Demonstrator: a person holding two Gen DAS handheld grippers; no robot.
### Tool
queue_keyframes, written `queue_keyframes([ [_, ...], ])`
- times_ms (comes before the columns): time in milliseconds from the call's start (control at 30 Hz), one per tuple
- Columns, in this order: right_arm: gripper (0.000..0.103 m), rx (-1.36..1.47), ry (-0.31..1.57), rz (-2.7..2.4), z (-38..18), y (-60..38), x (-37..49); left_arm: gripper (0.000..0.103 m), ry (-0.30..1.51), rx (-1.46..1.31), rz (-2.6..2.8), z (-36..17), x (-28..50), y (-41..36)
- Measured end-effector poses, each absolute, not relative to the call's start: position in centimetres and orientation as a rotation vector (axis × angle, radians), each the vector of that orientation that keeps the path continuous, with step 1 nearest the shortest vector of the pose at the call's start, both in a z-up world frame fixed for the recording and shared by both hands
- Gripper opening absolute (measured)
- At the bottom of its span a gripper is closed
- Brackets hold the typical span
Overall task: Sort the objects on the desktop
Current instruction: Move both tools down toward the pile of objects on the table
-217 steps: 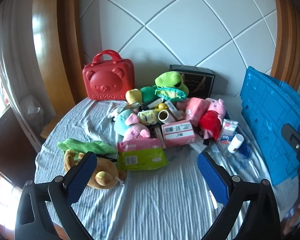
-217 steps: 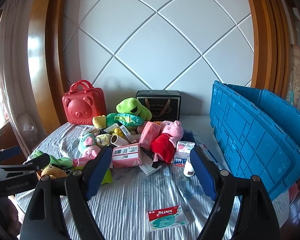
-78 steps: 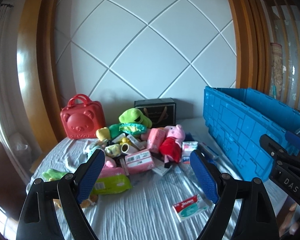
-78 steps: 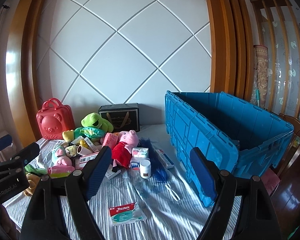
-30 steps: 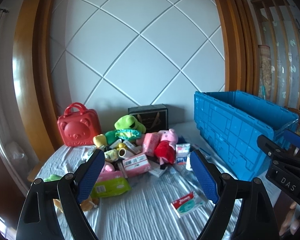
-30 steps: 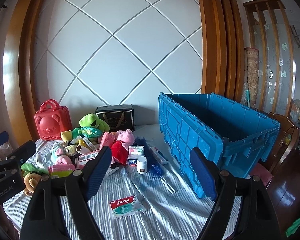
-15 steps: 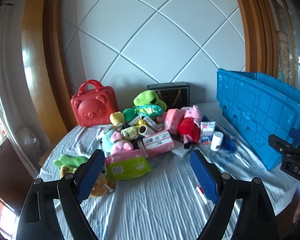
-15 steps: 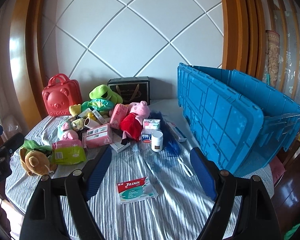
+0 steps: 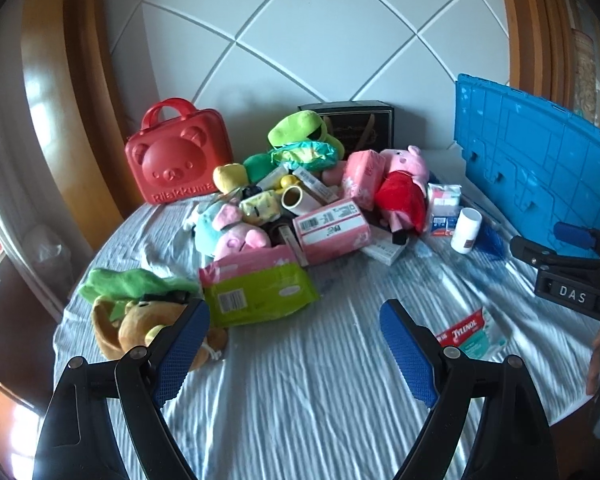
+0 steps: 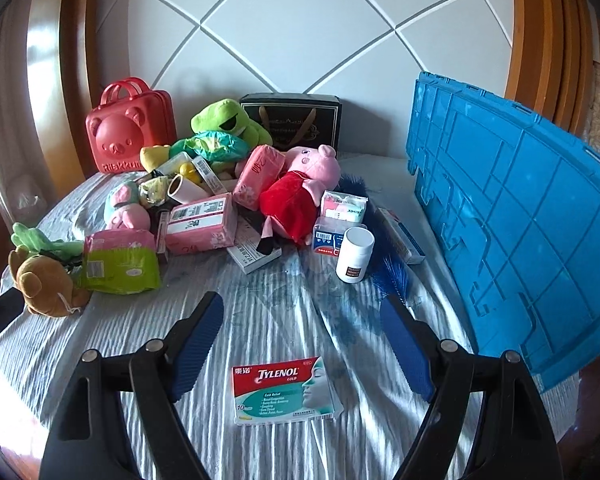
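Note:
A pile of toys and boxes lies on a table with a striped cloth [image 9: 320,380]. In it are a pig plush in a red dress [image 10: 296,188], a green frog plush [image 10: 224,120], a pink barcode box [image 10: 200,224] and a green wipes pack [image 10: 120,266]. A white pill bottle [image 10: 354,254] stands right of the pile. A Tylenol box [image 10: 284,390] lies flat between my right gripper's fingers. My right gripper [image 10: 300,338] is open and empty just above it. My left gripper [image 9: 294,344] is open and empty, in front of the wipes pack [image 9: 256,292].
A big blue crate [image 10: 520,216] stands along the right side of the table. A red bear case [image 10: 130,130] and a black gift box [image 10: 292,118] stand at the back by the wall. A brown bear plush [image 9: 140,328] lies at the left edge.
Both grippers have dropped lower and closer to the table. The pile and the Tylenol box appear larger; the right gripper now straddles the Tylenol box. Nothing on the table has moved.

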State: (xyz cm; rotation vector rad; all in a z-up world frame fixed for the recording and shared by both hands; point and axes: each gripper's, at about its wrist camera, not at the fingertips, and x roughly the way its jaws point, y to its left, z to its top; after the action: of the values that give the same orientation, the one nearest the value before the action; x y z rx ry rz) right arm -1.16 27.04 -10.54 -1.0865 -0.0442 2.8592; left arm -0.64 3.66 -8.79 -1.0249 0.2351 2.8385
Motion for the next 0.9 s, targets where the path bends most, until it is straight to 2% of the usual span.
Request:
queue_keyframes([
  [233, 0.080, -1.135, -0.023, 2.760, -12.5, 27.7, -6.1, 0.088, 0.304, -1.008, 2.628, -10.7, -7.7, 6.1],
  [433, 0.081, -1.137, -0.018, 2.702, -14.3, 28.9, -8.6, 0.088, 0.436, -0.965, 2.534, -12.0, -13.4, 8.6],
  [900, 0.081, -1.235, 0.035, 2.638, -20.3, 33.9, -16.5, 0.088, 0.691, -1.043, 2.162, -18.7, -23.9, 12.4],
])
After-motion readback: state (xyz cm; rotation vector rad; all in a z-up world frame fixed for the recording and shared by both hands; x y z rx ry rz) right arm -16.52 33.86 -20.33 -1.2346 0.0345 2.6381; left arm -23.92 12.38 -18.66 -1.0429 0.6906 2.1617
